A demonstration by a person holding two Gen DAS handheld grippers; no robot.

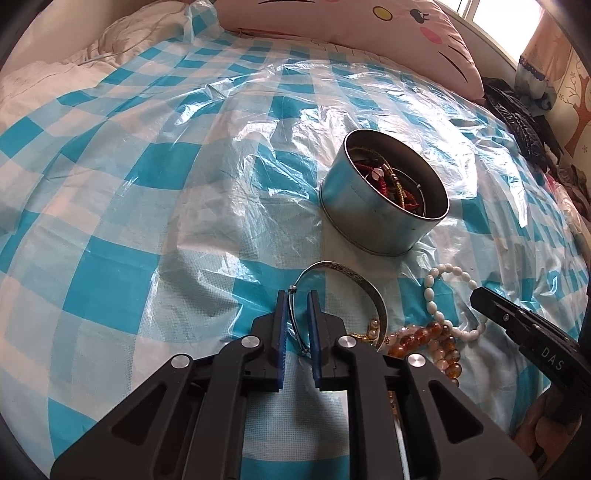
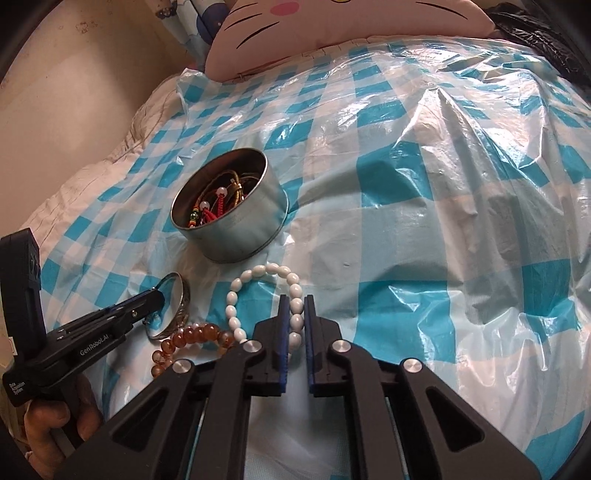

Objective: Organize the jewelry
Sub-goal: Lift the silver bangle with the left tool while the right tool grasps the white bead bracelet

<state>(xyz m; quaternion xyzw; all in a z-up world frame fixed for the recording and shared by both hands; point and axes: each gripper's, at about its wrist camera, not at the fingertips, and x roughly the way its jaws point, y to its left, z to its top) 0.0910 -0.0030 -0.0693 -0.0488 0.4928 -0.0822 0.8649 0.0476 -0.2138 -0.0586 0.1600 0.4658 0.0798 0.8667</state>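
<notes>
A round metal tin (image 1: 369,221) (image 2: 240,236) holding several cords and bracelets stands on the checked sheet. In front of it lie a silver bangle (image 1: 380,306) (image 2: 184,295), a white bead bracelet (image 1: 428,295) (image 2: 232,299) and an amber bead bracelet (image 1: 436,332) (image 2: 192,336). My left gripper (image 1: 298,299) (image 2: 159,295) is shut on the thin side of the silver bangle. My right gripper (image 2: 296,310) (image 1: 480,295) is shut on the near side of the white bead bracelet, with beads showing between its pads. Both pieces still rest on the sheet.
A blue-and-white checked plastic sheet (image 1: 147,184) (image 2: 443,184) covers the bed. A pink cat-face pillow (image 1: 332,22) (image 2: 332,29) lies at the far edge, a black item (image 1: 517,118) (image 2: 535,33) beside it. White bedding (image 1: 55,74) bunches at the left. A hand (image 2: 48,424) holds the left gripper.
</notes>
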